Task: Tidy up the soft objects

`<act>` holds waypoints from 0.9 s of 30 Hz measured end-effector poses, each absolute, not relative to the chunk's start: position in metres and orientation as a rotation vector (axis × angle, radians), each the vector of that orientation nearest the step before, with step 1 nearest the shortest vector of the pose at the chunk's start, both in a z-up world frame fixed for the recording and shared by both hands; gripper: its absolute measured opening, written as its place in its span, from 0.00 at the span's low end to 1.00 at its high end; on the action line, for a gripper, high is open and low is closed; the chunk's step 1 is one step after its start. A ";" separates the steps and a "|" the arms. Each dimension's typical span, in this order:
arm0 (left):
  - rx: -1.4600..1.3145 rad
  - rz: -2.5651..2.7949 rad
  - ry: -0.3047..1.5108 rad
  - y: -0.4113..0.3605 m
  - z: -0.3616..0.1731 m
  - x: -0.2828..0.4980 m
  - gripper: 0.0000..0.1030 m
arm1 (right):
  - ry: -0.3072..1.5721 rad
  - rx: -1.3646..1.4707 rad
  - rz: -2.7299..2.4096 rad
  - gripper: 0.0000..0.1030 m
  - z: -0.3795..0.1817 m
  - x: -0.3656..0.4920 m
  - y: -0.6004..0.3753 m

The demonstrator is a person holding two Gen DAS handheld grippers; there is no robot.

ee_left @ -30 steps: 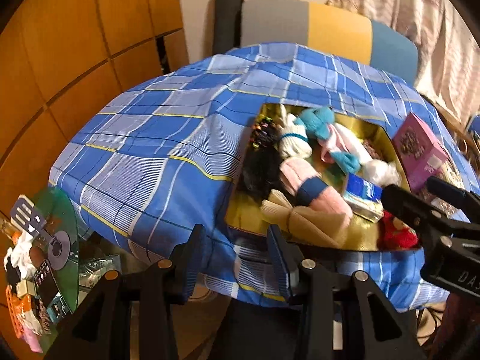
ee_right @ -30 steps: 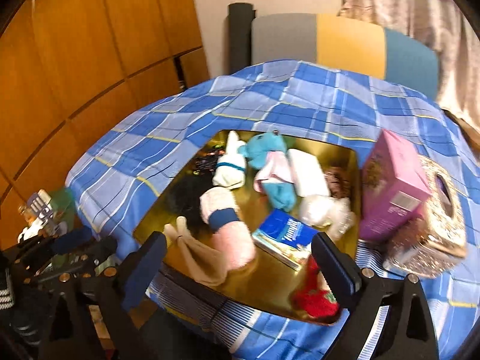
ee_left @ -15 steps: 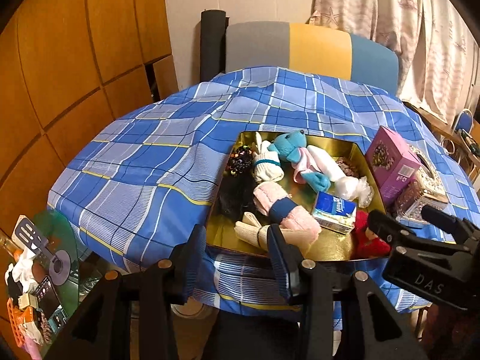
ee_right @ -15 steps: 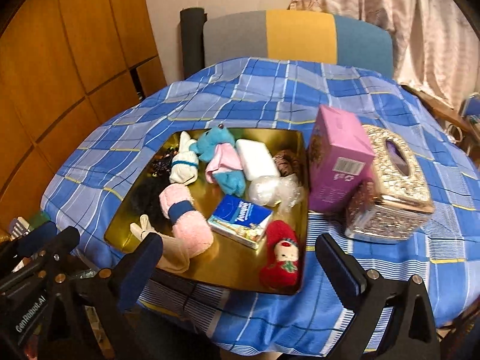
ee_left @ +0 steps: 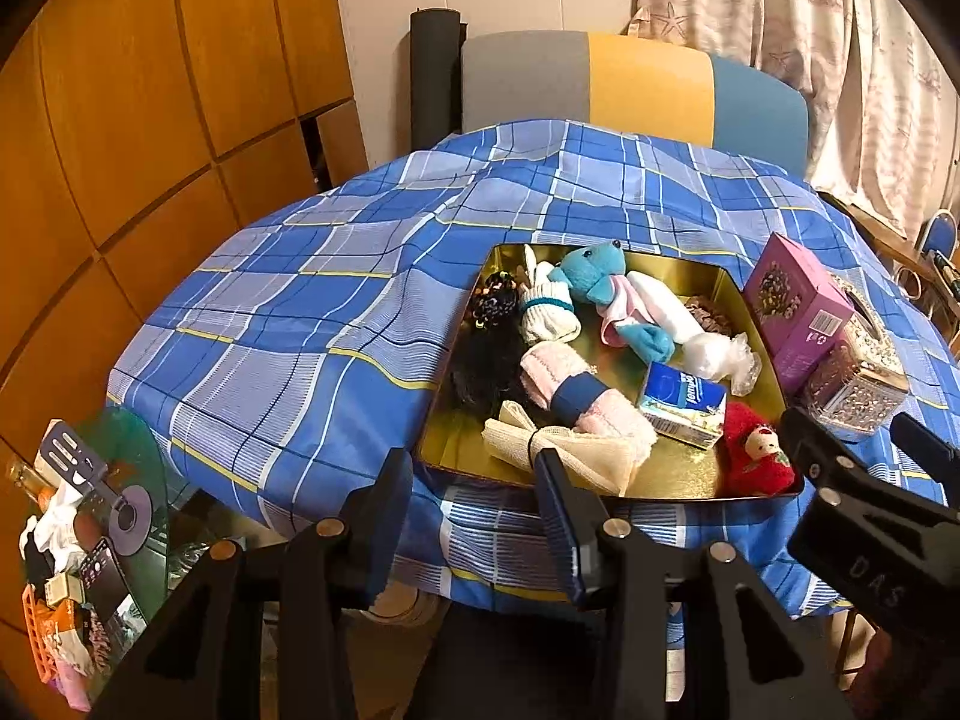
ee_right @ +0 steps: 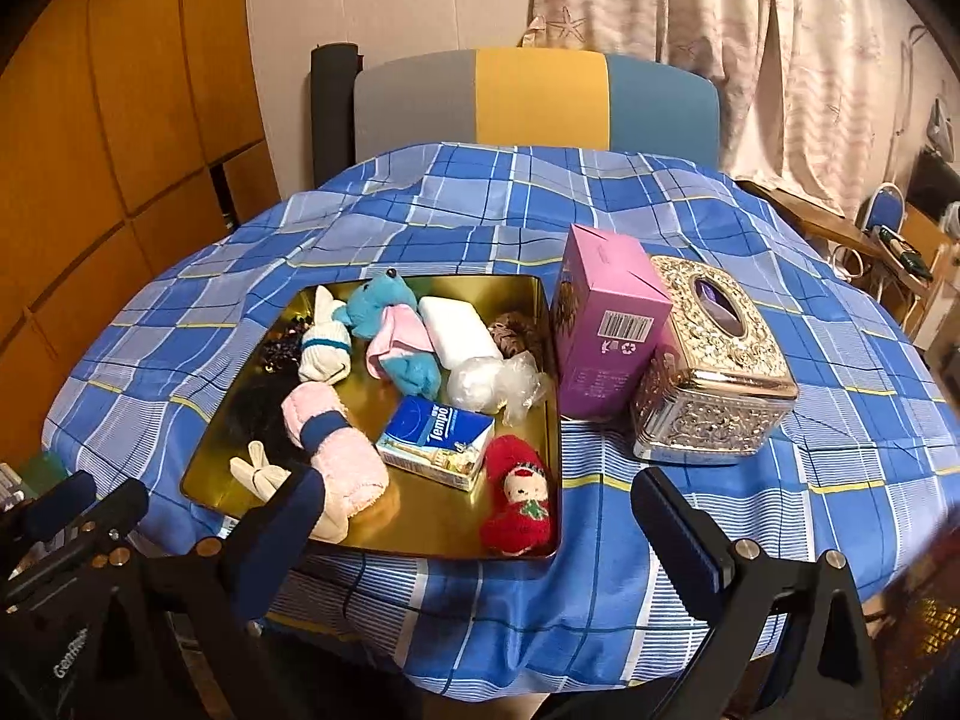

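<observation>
A gold tray on the blue plaid table holds soft things: a blue plush toy, a pink rolled towel, a white sock roll, a red doll, a cream cloth, a Tempo tissue pack and a black fuzzy item. My left gripper is open and empty before the tray's near edge. My right gripper is open wide and empty, in front of the tray.
A purple box and an ornate silver tissue box stand right of the tray. A grey, yellow and blue chair back is behind the table. Wooden panels are on the left; clutter lies on the floor at lower left.
Both grippers have pulled back and risen from the table, so the tray looks smaller and farther. The right view has swung right, bringing the purple box and silver box toward the centre.
</observation>
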State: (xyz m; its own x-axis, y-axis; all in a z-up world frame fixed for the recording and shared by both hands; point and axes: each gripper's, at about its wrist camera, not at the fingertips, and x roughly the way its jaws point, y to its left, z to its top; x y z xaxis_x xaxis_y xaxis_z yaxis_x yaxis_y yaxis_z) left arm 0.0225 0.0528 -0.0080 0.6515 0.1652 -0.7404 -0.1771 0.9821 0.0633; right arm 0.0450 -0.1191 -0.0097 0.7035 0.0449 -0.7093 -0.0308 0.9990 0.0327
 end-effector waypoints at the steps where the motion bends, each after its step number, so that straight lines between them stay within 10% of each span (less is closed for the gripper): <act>1: -0.022 0.188 0.844 0.054 -0.008 0.022 0.41 | 0.799 0.012 0.023 1.00 -0.011 0.047 -0.119; 27: -0.063 0.127 0.866 0.055 -0.011 0.022 0.41 | 0.858 0.015 0.032 1.00 -0.026 0.048 -0.112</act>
